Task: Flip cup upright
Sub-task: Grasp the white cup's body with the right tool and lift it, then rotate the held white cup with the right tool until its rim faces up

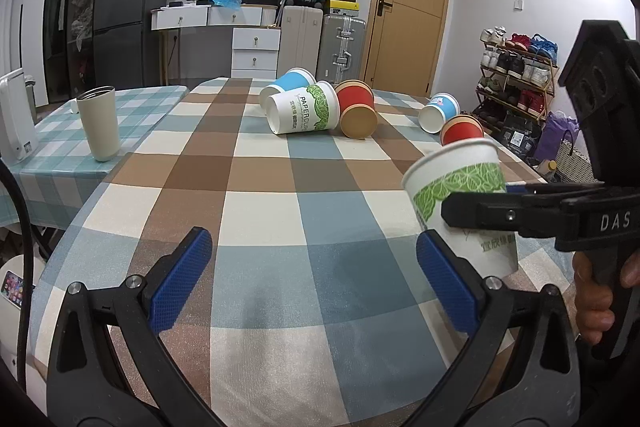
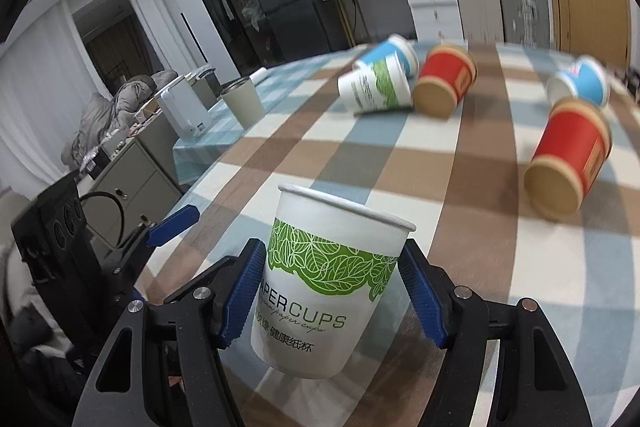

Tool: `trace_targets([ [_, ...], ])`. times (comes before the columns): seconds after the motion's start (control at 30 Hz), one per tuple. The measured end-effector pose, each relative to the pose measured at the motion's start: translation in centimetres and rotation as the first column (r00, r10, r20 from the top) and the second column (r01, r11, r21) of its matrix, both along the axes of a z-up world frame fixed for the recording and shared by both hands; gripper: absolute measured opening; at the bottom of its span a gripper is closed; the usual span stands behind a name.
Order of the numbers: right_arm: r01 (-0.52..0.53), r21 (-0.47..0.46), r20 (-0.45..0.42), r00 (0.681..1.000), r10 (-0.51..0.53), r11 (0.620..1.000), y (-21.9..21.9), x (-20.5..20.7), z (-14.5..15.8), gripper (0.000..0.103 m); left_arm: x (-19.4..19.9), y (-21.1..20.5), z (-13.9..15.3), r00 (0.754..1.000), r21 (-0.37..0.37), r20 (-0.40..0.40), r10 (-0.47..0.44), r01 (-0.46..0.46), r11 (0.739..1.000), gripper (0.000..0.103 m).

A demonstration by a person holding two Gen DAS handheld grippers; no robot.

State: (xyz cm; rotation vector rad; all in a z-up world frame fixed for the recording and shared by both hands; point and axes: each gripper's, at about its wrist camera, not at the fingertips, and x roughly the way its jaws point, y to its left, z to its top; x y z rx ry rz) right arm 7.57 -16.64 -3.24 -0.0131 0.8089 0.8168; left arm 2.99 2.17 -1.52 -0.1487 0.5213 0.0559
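Right now the right gripper (image 2: 330, 297) clasps a white cup (image 2: 328, 291) with a green leaf band, its blue pads (image 2: 242, 297) pressed against both sides. That cup sits mouth up, slightly tilted, near the front of the checked table (image 1: 260, 211). Whether its base touches the cloth I cannot tell. The left gripper (image 1: 314, 279) hangs beside it with fingers spread wide and nothing between them. Farther back lie five cups on their sides: a second white cup (image 1: 302, 109), two blue cups (image 1: 288, 85), two red cups (image 1: 356, 109). A tumbler (image 1: 98, 123) stands upright at the left.
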Motion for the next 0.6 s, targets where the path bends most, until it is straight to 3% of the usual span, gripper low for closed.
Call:
trace_targets([
  [0.17,0.022,0.015,0.126,0.992,-0.024,1.0,0.0,-0.5,0.3,0.069,-0.1,0.3,-0.2,1.0,-0.004,0.001,0.006,-0.006,1.0,0.102],
  [0.33,0.032,0.038,0.172,0.984,-0.038,0.999,0.5,-0.3,0.3,0.069,-0.2,0.6,-0.4,1.0,-0.007,0.0,0.011,-0.011,1.0,0.102],
  [0.6,0.043,0.0,0.211,0.977,-0.042,0.999,1.7,-0.2,0.0,0.069,-0.2,0.7,-0.4,1.0,-0.008,0.0,0.011,-0.011,1.0,0.102],
])
